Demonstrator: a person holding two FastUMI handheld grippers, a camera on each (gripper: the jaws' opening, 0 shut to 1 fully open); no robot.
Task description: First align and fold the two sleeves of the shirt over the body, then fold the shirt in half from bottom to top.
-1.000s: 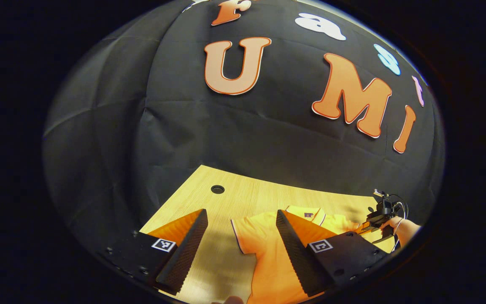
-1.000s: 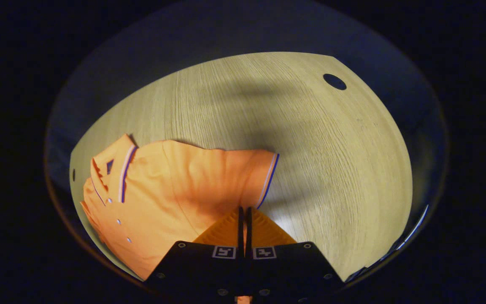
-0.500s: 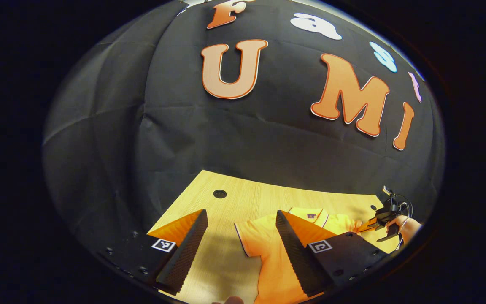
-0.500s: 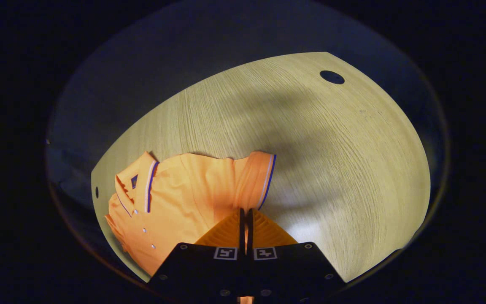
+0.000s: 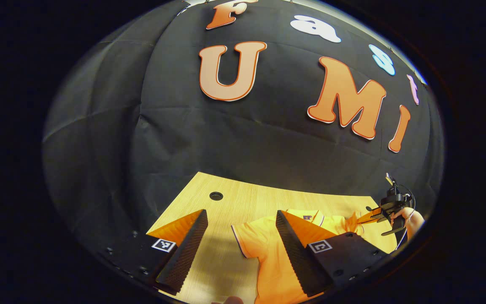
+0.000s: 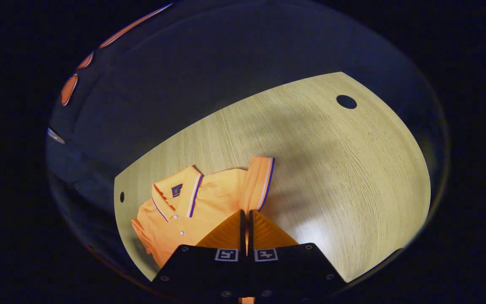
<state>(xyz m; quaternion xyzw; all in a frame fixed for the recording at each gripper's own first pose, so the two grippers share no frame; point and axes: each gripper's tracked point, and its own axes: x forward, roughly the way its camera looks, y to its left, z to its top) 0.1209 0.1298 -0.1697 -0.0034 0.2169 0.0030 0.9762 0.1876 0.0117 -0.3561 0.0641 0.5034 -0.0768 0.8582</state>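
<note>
Since the earlier frames the shirt [image 6: 209, 207] is sitting smaller and lower in the right gripper view, with more of the worktop [image 6: 331, 169] and the dark wall showing beyond it, and in the left gripper view the far sleeve is being lifted higher off the worktop. The shirt, an orange polo, is lying on the worktop with its collar [image 6: 175, 196] toward the left of the right gripper view; the collar and the sleeve cuff [image 6: 266, 183] are carrying a thin white and blue trim. A small dark patch is sitting inside the collar, too small to read. White buttons are running down the placket.

The right gripper [image 6: 245, 219] is holding its fingers together, and a strip of orange cloth is showing in the slit between them, so they are clamping shirt fabric just beside the cuff. In the left gripper view it is showing farther off [image 5: 388, 209], held by a hand [image 5: 411, 221], with cloth drawn up to it.

The left gripper [image 5: 241, 240] is hovering over the worktop with its fingers wide apart, the near sleeve [image 5: 253, 238] lying between them, untouched. Square black-and-white marker tags are sitting on the finger bases. A round hole [image 5: 216, 196] is showing in the worktop near the wall.
</note>
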